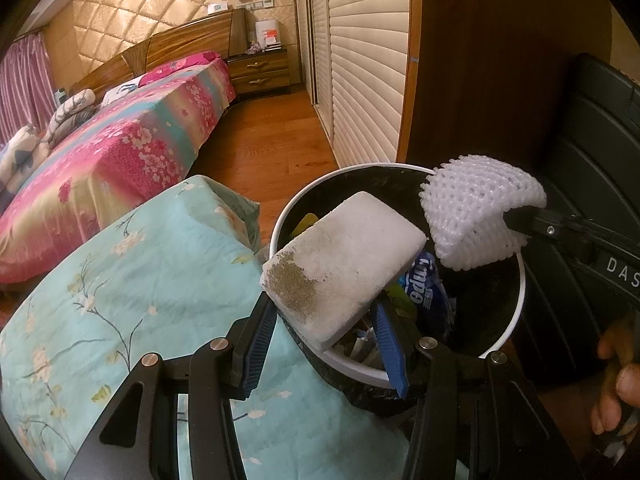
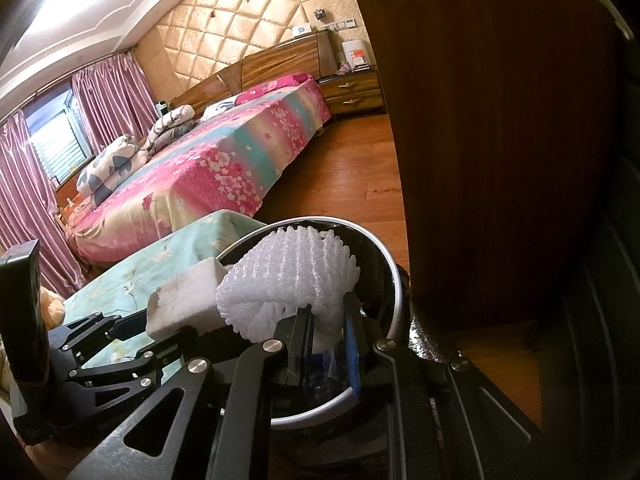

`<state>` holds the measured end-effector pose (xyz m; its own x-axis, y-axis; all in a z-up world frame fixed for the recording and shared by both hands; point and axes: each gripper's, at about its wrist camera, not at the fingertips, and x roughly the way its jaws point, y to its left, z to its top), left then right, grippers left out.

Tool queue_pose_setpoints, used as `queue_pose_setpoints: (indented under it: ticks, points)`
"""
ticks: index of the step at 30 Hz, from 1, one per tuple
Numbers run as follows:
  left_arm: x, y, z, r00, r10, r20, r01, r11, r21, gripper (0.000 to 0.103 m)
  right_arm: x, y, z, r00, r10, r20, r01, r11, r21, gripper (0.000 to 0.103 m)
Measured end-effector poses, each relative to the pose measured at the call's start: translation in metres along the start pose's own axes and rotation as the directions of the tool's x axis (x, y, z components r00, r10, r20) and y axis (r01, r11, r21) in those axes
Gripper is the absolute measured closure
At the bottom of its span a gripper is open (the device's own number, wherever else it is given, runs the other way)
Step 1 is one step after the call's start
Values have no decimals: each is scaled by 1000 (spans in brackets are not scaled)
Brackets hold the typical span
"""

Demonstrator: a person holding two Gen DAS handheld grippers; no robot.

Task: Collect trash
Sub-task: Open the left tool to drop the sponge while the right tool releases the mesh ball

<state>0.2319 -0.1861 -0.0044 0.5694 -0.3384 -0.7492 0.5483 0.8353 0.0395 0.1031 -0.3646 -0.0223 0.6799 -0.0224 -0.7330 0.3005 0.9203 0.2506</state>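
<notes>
— Bedroom floor, near the bed (image 1: 132,148): what's over the trash bin (image 1: 516,320)?
— Left gripper (image 1: 324,316) jaws, half open, clamp a white foam block (image 1: 344,264); right gripper (image 2: 328,336) jaws, nearly closed, pinch white foam netting (image 2: 288,276) above the bin's far right rim.

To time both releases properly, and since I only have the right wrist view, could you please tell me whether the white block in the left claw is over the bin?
Observer: Yes. In the left wrist view the white block, gripped by the left claw, crosses the near rim of the bin, mostly above the opening.
Operator: Thank you. Is the foam net over it too?
Observer: The foam net in the right claw hangs above the bin's right side.
Operator: Is anything already inside?
Observer: A blue and white wrapper lies inside, with dark space to its right.
</notes>
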Motion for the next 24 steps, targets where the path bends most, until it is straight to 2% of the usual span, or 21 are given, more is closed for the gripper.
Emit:
queue_pose_setpoints:
  ticks: [20, 23, 24]
  points:
    - [-2, 3, 5, 1000, -12, -12, 12, 1000, -13, 50, 11, 2, 4, 999, -11, -34, 11, 1000, -12, 84]
    - [-5, 7, 2, 1000, -11, -13, 11, 1000, -27, 46, 10, 2, 5, 999, -24, -34, 24, 999, -21, 74]
    - [-5, 8, 1, 1000, -10, -14, 9, 999, -32, 43, 10, 2, 4, 999, -29, -36, 28, 999, -26, 64]
